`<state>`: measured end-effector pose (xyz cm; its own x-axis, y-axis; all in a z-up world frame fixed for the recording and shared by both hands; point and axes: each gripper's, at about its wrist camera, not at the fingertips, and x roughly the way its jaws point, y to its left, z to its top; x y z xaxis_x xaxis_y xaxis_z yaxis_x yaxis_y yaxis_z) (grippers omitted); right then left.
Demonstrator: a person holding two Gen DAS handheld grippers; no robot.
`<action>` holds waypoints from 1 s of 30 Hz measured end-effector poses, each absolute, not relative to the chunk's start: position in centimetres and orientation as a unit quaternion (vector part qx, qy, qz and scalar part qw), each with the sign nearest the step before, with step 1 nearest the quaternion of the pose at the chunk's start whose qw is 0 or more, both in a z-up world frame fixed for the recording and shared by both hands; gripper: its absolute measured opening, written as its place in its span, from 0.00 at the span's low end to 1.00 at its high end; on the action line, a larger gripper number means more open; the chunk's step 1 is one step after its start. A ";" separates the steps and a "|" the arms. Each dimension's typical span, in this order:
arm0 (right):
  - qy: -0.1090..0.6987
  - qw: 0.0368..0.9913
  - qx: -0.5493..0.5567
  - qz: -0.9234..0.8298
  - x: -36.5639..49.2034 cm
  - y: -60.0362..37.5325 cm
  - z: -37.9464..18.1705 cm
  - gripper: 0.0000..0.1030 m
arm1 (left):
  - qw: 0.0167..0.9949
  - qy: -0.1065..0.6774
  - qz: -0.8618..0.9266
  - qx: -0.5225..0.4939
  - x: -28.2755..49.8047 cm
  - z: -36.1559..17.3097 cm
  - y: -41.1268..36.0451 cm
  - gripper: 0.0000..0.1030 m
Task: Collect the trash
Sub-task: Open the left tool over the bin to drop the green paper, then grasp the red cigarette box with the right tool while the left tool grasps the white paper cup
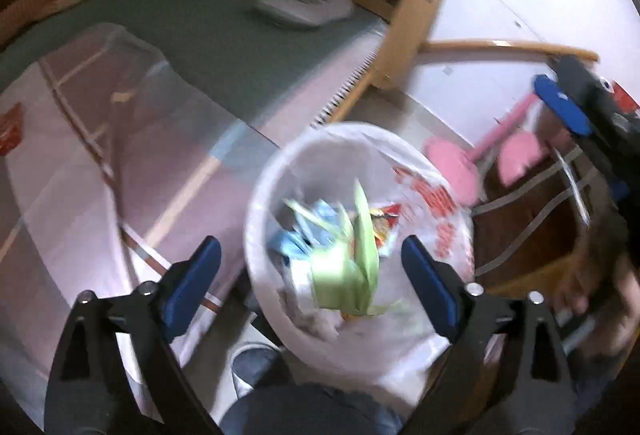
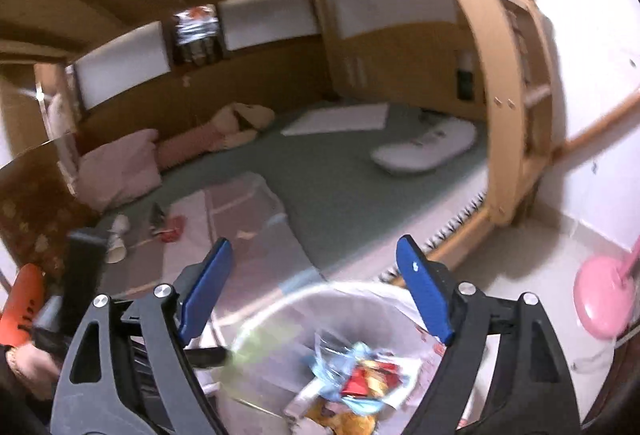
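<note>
A white bin (image 1: 280, 171) lined with a printed plastic bag stands on the floor beside the bed. It holds a green wrapper (image 1: 352, 267) and blue and red packets (image 1: 304, 235). My left gripper (image 1: 310, 267) is open and empty right above the bin. My right gripper (image 2: 316, 283) is open and empty over the bin's rim (image 2: 280, 299); the packets (image 2: 360, 379) lie below it. A paper cup (image 2: 116, 239) and red scraps (image 2: 174, 229) lie on the bed's pink sheet (image 2: 240, 219). The right gripper also shows in the left wrist view (image 1: 576, 103).
The bed has a green mat (image 2: 332, 171), pink pillows (image 2: 120, 171), a white device (image 2: 428, 147) and a white sheet of paper (image 2: 340, 121). A wooden bed frame post (image 2: 508, 115) rises beside the bin. A pink dustpan and broom (image 1: 460, 167) lie on the floor.
</note>
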<state>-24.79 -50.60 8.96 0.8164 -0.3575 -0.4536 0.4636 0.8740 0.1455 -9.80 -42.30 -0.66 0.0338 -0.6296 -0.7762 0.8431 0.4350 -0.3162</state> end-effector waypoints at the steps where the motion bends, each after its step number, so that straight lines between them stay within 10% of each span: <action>1: 0.215 0.946 0.121 -0.209 -24.2 -50.1 8.8 0.81 | 0.712 0.466 -0.514 0.109 -9.3 -0.8 -41.9 0.89; 18: 0.346 0.937 0.025 -0.025 2.1 -32.8 2.1 0.88 | 0.907 0.398 -0.136 0.002 10.4 -0.4 -9.6 0.96; 30: 0.412 0.905 0.035 -0.095 23.6 -32.6 -8.1 0.88 | 0.910 0.401 -0.102 -0.022 12.2 -1.1 -6.3 0.96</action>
